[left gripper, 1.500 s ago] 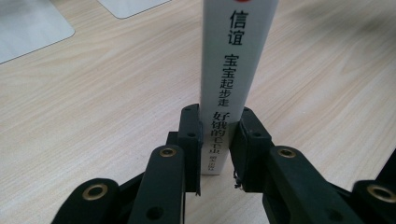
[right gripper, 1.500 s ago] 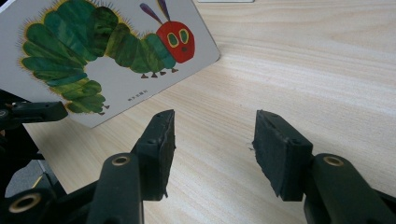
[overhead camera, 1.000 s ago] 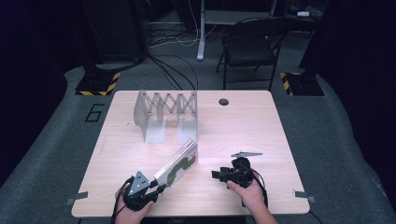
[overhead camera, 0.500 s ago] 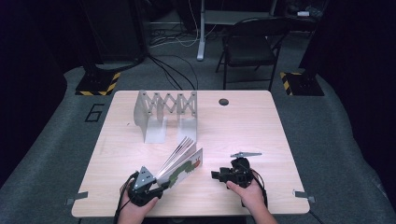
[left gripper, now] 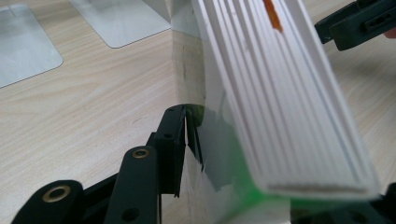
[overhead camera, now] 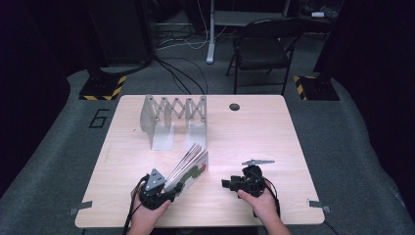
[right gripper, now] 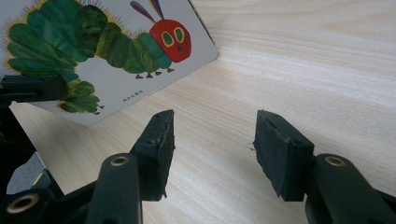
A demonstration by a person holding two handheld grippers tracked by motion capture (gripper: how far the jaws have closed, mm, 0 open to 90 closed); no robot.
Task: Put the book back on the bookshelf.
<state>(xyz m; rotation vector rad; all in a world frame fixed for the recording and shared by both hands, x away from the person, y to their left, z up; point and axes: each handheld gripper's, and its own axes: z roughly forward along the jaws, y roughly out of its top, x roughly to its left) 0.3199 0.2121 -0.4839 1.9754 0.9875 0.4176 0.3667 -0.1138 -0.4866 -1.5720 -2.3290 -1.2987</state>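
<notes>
A white board book point(overhead camera: 190, 165) with a green caterpillar and red head on its cover point(right gripper: 107, 51) is tilted up off the table, its far end raised and its pages point(left gripper: 280, 88) fanned. My left gripper point(overhead camera: 157, 192) is shut on the book's near end, one jaw on each side point(left gripper: 280, 154). My right gripper point(overhead camera: 230, 184) rests low over the table to the right of the book, apart from it. It is open with nothing between its jaws point(right gripper: 212, 135).
A silver expanding metal book rack point(overhead camera: 173, 115) stands at the back left of the wooden table point(overhead camera: 274, 137), its flat base plates point(left gripper: 121, 21) just beyond the book. A small dark hole point(overhead camera: 234, 106) sits at the back. A folding chair point(overhead camera: 259, 46) stands behind the table.
My left gripper has edged forward and tipped the book up steeper, so its pages fan out more. The right gripper has stayed in place.
</notes>
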